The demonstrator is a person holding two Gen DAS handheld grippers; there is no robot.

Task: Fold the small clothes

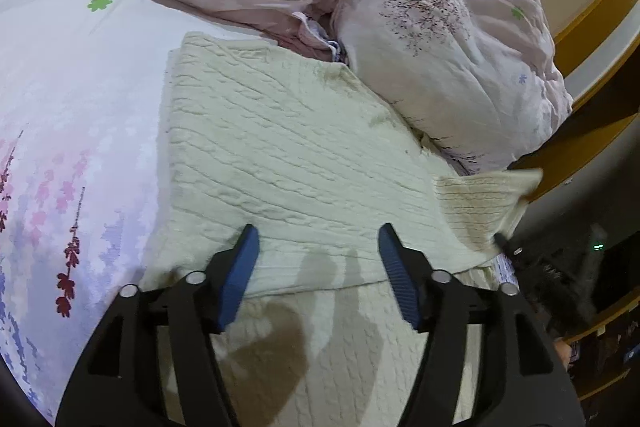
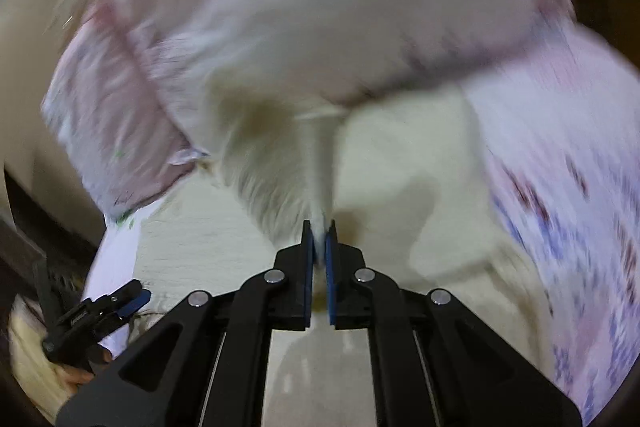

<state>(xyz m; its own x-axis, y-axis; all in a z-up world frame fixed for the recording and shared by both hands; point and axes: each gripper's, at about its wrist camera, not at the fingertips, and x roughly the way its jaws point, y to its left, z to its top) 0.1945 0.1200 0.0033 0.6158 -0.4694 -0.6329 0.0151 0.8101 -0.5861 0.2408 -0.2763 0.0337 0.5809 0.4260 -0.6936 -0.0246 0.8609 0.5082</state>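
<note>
A cream cable-knit sweater [image 1: 280, 155] lies on the floral bed sheet [image 1: 68, 99], partly folded over itself. My left gripper [image 1: 316, 239] is open and empty, hovering just above the sweater's folded edge. My right gripper [image 2: 319, 233] is shut on a lifted fold of the sweater [image 2: 288, 179]; that view is motion-blurred. In the left wrist view the right gripper [image 1: 508, 243] shows at the right edge, holding the ribbed hem [image 1: 480, 199]. The left gripper also shows in the right wrist view [image 2: 132, 301] at lower left.
A bunched pink floral duvet [image 1: 440, 39] sits behind and right of the sweater, touching it. A wooden bed frame [image 1: 592, 135] runs along the right. Shelves [image 1: 608, 347] show at lower right.
</note>
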